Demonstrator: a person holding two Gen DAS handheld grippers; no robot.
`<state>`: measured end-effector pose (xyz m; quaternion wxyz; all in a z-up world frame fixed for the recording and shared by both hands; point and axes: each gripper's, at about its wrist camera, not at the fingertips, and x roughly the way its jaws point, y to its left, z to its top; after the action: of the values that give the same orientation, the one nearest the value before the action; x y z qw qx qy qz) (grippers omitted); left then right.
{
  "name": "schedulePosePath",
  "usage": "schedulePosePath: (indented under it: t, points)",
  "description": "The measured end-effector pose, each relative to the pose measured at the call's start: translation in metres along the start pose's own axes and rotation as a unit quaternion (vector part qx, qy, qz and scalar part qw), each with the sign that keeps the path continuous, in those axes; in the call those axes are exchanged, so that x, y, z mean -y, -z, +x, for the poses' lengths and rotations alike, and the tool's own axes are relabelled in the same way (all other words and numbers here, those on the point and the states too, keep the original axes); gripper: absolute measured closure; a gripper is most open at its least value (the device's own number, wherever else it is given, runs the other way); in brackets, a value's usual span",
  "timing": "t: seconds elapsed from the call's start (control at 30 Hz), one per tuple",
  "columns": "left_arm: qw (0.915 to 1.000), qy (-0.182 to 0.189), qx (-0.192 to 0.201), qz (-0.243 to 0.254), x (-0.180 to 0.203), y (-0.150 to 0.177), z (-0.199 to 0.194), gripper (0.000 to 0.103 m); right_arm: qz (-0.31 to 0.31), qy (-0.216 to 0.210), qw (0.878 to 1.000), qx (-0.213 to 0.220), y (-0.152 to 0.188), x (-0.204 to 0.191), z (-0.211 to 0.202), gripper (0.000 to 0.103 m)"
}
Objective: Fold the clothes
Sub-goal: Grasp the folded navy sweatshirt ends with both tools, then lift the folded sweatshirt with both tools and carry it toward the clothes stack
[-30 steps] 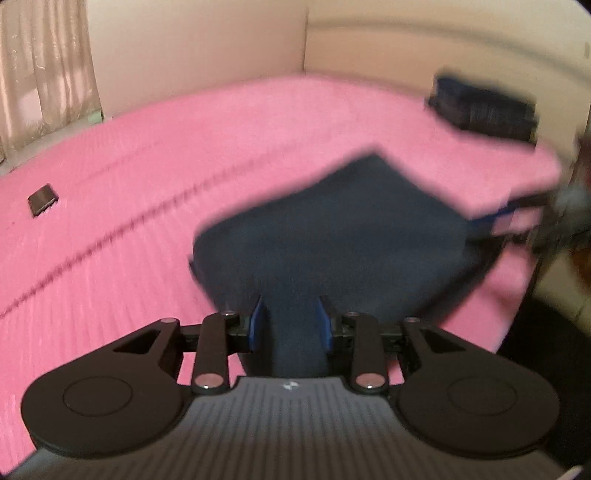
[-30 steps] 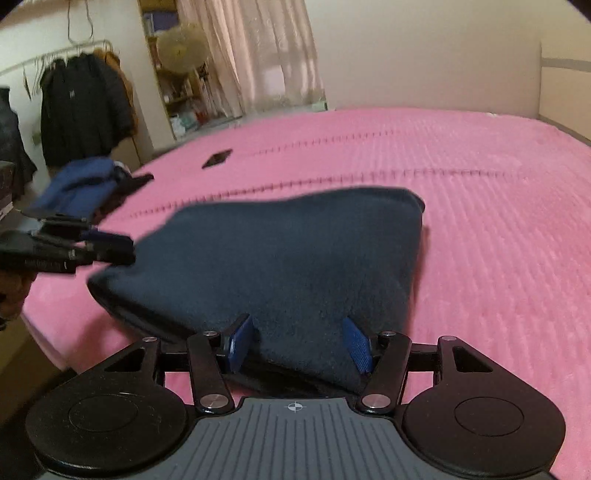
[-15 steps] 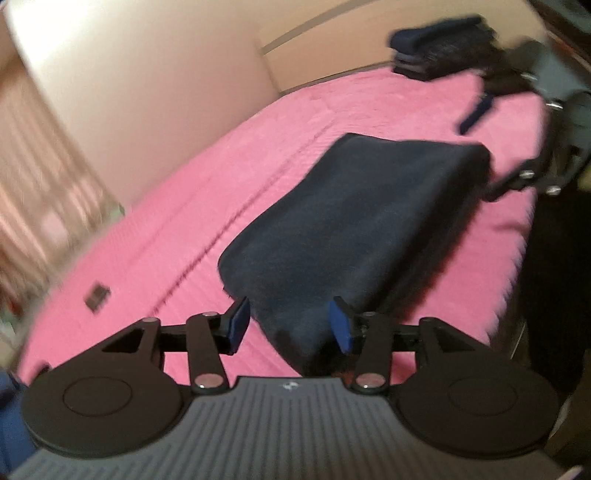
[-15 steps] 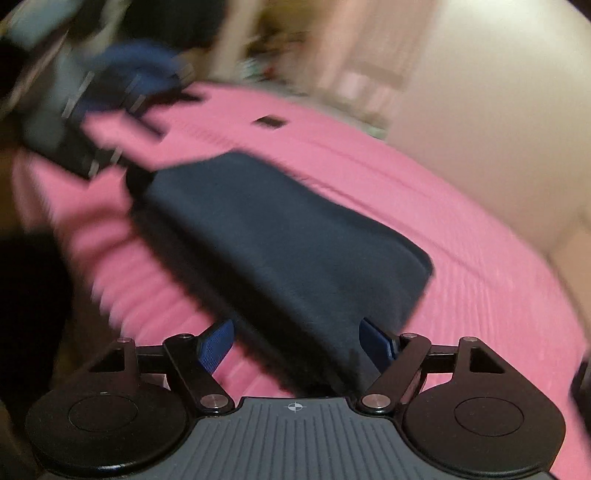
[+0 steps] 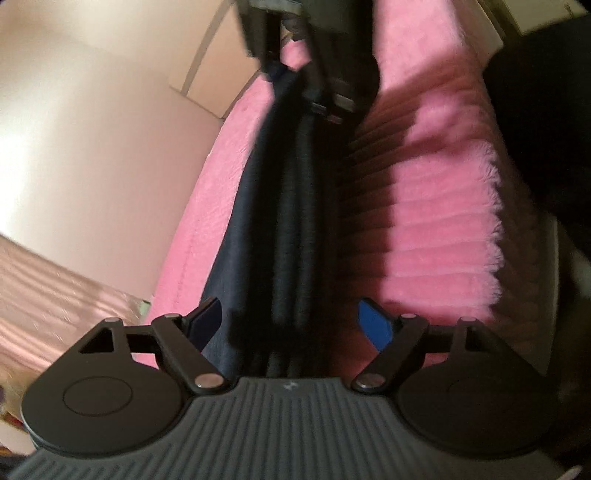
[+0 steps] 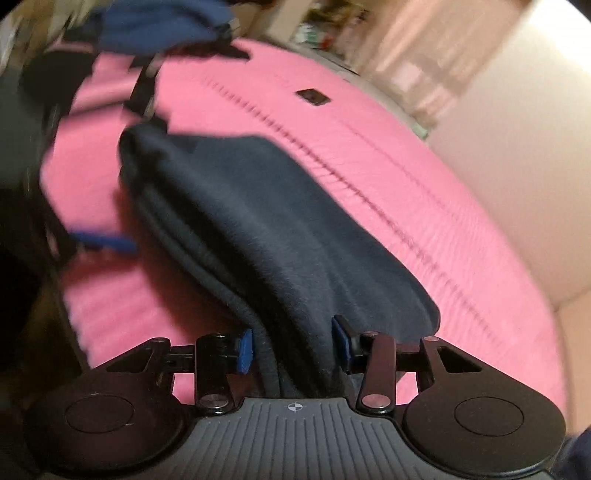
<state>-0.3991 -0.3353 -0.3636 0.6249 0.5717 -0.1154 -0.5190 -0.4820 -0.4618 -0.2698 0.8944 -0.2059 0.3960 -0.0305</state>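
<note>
A folded dark navy garment (image 6: 280,229) lies on the pink bedcover (image 6: 424,206). My right gripper (image 6: 291,345) has its blue pads close around the near end of the folded stack. In the left wrist view the garment (image 5: 273,229) shows edge-on as several stacked layers. My left gripper (image 5: 291,325) is wide open and straddles its other end, and the stack passes between the fingers. The right gripper shows at the far end of the garment in the left wrist view (image 5: 325,85).
A small dark flat object (image 6: 312,96) lies on the bed farther off. Blue clothing (image 6: 162,26) shows beyond the bed at the upper left. The bed edge (image 5: 495,229) drops off to the right in the left wrist view. A pale wall (image 5: 92,140) stands behind.
Both grippers rolled sideways and moved in on the garment's ends. The left jaws opened wider around the stack. The right jaws narrowed onto it.
</note>
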Motion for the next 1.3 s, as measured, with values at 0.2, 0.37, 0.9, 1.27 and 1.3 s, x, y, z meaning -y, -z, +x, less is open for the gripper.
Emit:
schedulePosePath:
  t: [0.2,0.37,0.9,1.27,1.3]
  points:
    - [0.9985,-0.024,-0.040,0.030,0.003,-0.002,0.027,0.067,0.024,-0.010,1.000,0.009,0.004,0.008,-0.005,0.060]
    - [0.9982,0.024,-0.042,-0.037,-0.021,0.002,0.032,0.077,-0.036,0.026,0.999,0.013,0.022,-0.024,-0.006,0.025]
    - [0.9787,0.126,-0.033,-0.159,-0.084,0.012,0.042,0.077,-0.239,0.173,0.955,0.014,0.058,-0.062,0.051,0.060]
    - [0.9777,0.201,-0.058,-0.020,-0.107,-0.019,0.035,0.080,-0.145,0.049,0.988,0.005,0.023,0.013,0.032,0.072]
    - [0.9750,0.212,-0.062,-0.021,-0.122,-0.030,0.032,0.080,-0.135,0.044,0.990,-0.002,0.014,0.023,0.022,0.072]
